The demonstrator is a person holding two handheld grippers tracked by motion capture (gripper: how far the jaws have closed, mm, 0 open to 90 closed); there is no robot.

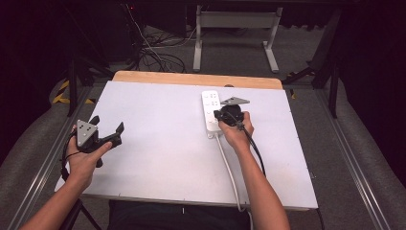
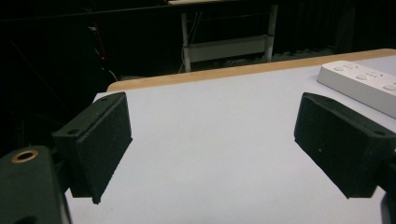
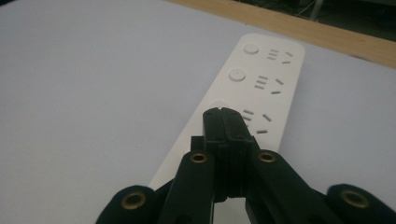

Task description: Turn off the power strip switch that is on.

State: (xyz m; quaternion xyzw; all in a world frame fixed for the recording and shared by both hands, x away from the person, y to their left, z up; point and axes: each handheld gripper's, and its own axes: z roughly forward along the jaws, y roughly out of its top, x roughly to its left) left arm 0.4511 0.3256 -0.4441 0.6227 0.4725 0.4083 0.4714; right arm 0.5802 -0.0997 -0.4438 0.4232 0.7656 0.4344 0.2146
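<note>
Your right gripper (image 3: 223, 112) is clenched with nothing between its jaws, its tips poised over the near end of the white power strip (image 1: 211, 112), beside a round button (image 3: 237, 74). The power strip lies on the white table (image 1: 158, 143), near the far edge. Your left gripper (image 1: 107, 129) is released, jaws spread wide, well to the left of the power strip.

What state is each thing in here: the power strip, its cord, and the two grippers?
Power strip: flat on the white table, nothing plugged into the sockets in view.
Cord: trails off the table's near edge.
Left gripper: open, empty.
Right gripper: shut, empty, tips over the strip's third button.
</note>
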